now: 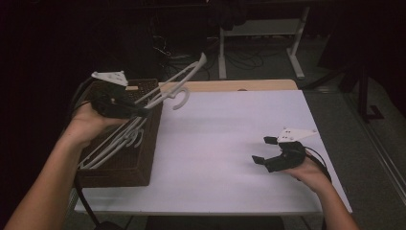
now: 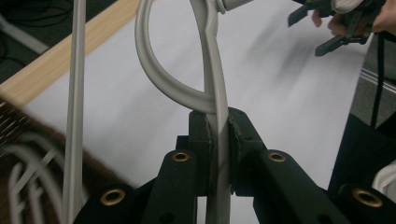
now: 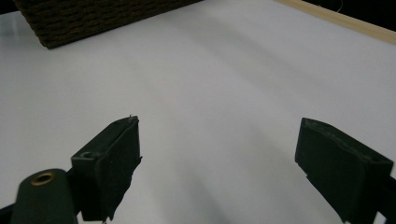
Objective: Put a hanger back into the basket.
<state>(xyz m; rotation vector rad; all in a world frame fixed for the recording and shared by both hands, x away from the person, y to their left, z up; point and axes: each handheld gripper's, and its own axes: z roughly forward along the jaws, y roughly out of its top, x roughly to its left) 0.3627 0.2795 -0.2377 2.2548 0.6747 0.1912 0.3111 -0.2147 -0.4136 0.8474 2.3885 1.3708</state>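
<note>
The hanger's (image 2: 215,70) top runs off the left gripper view's upper edge; the hangers (image 2: 28,186) in the basket (image 2: 9,121) (bottom left corner) are a blur; the right gripper (image 2: 327,28) is cut off too.

Basket (image 1: 125,158) sits at table's (image 1: 225,143) left edge, w/ several hangers (image 1: 115,141) lying in it, near-left to far-right. Left gripper (image 1: 143,111) is above basket's far-right part, jaws clamped on one hanger (image 1: 179,81) near its hook; that hanger slants up and far-right, over table's far-left area. Right gripper (image 1: 265,149) is near table's near-right edge, well apart from basket, jaws spread, nothing between them.
</note>
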